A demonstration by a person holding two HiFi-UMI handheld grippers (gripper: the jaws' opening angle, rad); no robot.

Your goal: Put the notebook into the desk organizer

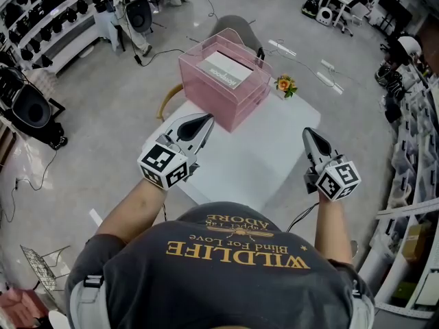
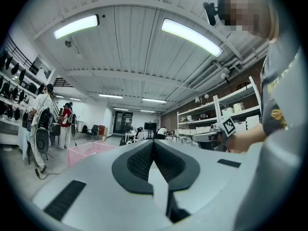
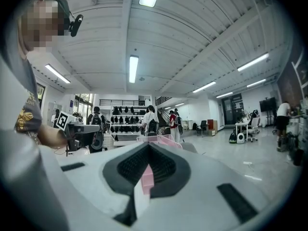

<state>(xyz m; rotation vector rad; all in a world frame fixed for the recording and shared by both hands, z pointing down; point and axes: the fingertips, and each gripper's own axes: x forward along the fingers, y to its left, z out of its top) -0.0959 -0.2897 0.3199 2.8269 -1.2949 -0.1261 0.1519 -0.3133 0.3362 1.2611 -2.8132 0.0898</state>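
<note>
A pink see-through desk organizer (image 1: 241, 96) stands at the far end of the white table (image 1: 274, 142). A pale notebook (image 1: 226, 69) lies flat inside it, near the top. My left gripper (image 1: 206, 120) hovers level just in front of the organizer's near left corner, jaws shut and holding nothing. My right gripper (image 1: 308, 133) is held over the table's right side, also shut and empty. In the left gripper view the shut left gripper (image 2: 154, 141) has the organizer (image 2: 89, 149) at its left. In the right gripper view the right gripper (image 3: 149, 145) points toward the organizer (image 3: 161, 139).
A small orange flower (image 1: 285, 85) sits on the table right of the organizer. A grey chair (image 1: 236, 27) stands behind the table. Shelving (image 1: 418, 142) lines the right wall, racks (image 1: 41, 19) the left. People stand in the background (image 3: 150, 119).
</note>
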